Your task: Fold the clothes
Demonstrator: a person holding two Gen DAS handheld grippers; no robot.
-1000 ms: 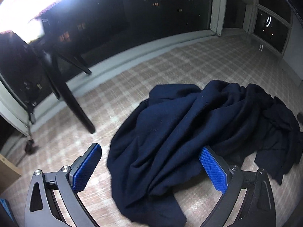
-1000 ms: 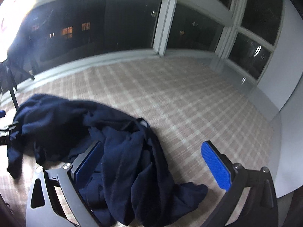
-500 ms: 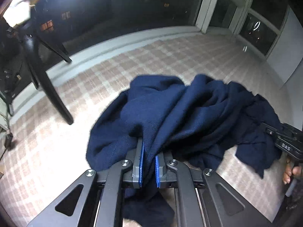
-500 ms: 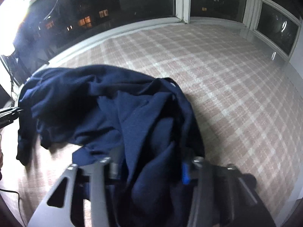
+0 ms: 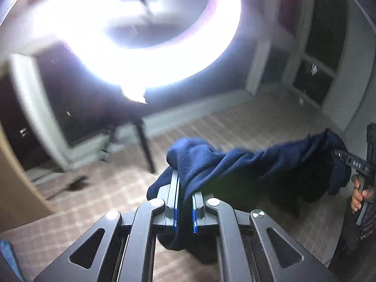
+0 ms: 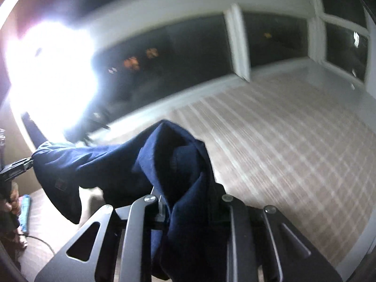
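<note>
The left hand-held gripper [image 5: 184, 189] is pinching a bunched fold of the navy garment [image 5: 246, 162] between its blue pads [image 5: 175, 192]; its jaws have just been closing and now stand nearly together on the cloth. The right hand-held gripper [image 6: 188, 202] is likewise clamped on another bunch of the same garment [image 6: 169, 164], its jaws having just narrowed, with the cloth filling the gap and hiding the pads. The garment hangs stretched between the two grippers, lifted clear above the checked floor covering [image 6: 293, 141], with loose folds drooping below the span. In the left wrist view the person's hand [image 5: 359, 195] grips the other gripper's handle at the right edge. A ring light [image 5: 141, 30] glares above, on a dark stand [image 5: 145, 145] near the window wall [image 6: 235, 42].
</note>
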